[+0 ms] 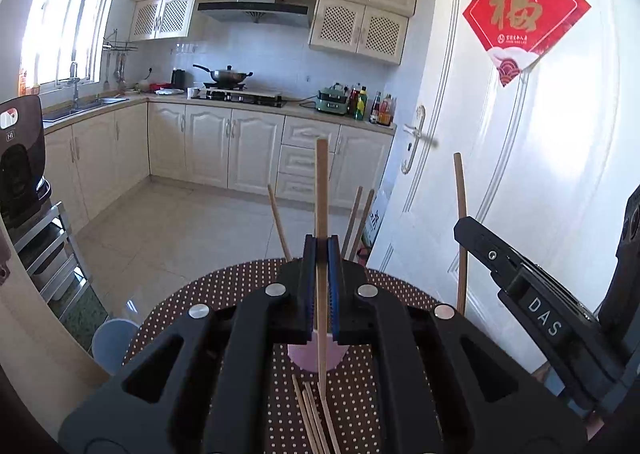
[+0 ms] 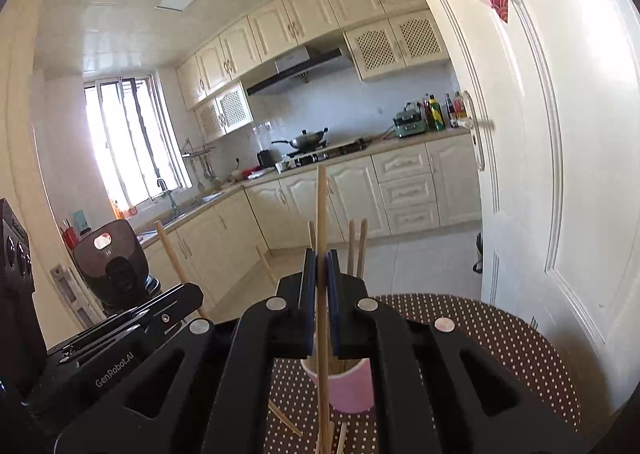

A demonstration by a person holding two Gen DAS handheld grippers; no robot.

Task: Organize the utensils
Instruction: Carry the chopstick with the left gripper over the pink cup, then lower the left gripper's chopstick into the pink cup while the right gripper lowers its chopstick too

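My left gripper (image 1: 322,244) is shut on a wooden chopstick (image 1: 321,190) held upright above a pink cup (image 1: 304,358). My right gripper (image 2: 320,258) is shut on another upright chopstick (image 2: 321,206) just above the same pink cup (image 2: 352,390). Several chopsticks (image 2: 356,246) stand in the cup, their tips showing behind the jaws; they also show in the left wrist view (image 1: 356,218). More chopsticks (image 1: 312,414) lie loose on the table in front of the cup. The right gripper's body (image 1: 520,286) with its chopstick (image 1: 460,206) shows in the left wrist view.
The round table (image 2: 500,342) has a brown dotted cloth. A white door (image 1: 520,134) stands close on the right. A blue stool (image 1: 112,342) is at the table's left edge. A metal rack with a dark appliance (image 1: 20,158) stands at the left.
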